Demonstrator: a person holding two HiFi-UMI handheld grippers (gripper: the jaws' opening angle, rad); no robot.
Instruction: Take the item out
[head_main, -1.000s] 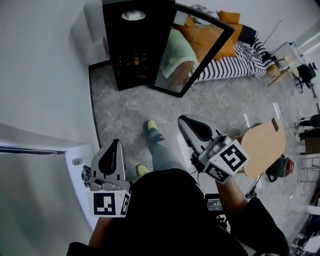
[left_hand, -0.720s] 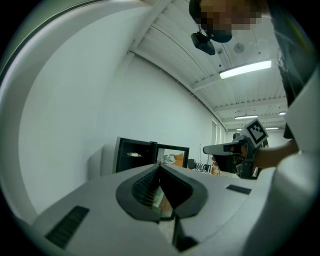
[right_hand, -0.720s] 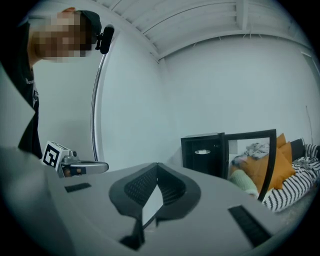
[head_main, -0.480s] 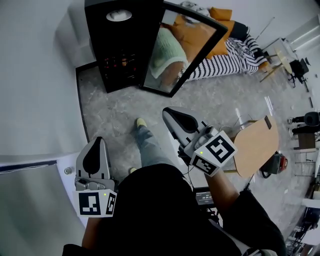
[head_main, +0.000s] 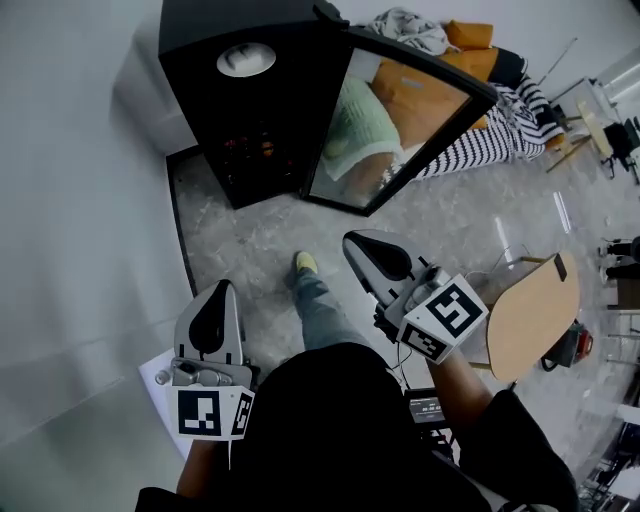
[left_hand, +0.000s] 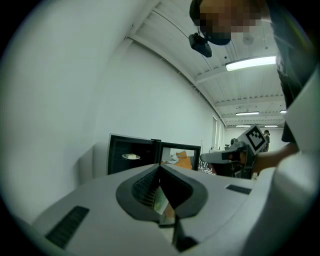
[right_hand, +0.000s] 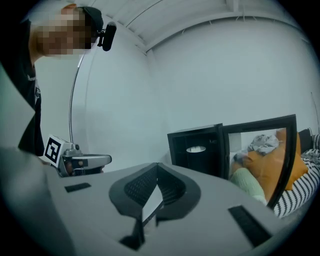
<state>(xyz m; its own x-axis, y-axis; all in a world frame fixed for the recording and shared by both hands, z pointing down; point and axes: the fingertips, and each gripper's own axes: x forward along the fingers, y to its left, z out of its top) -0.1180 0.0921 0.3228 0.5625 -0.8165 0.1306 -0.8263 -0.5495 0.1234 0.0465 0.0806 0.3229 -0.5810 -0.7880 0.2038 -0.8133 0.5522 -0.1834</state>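
Observation:
A black cabinet (head_main: 250, 110) stands against the wall ahead, its glass door (head_main: 400, 120) swung open to the right. A white dish (head_main: 245, 60) lies on its top shelf, and small orange things show dimly on a lower shelf (head_main: 250, 150). My left gripper (head_main: 222, 288) is held low at the left, shut and empty, well short of the cabinet. My right gripper (head_main: 352, 240) points toward the open door, shut with nothing between its fingers. The dish (left_hand: 131, 156) also shows in the left gripper view, and the dish (right_hand: 196, 149) in the right gripper view.
A sofa with orange cushions and a striped blanket (head_main: 480, 110) stands behind the door. A wooden seat (head_main: 530, 310) is at my right. A white wall (head_main: 80, 200) runs along the left. The person's shoe (head_main: 305, 263) rests on the grey marbled floor (head_main: 250, 240).
The head view has swayed a little, so the cabinet sits slightly differently in the picture. Both grippers stay shut and at much the same height in front of the body.

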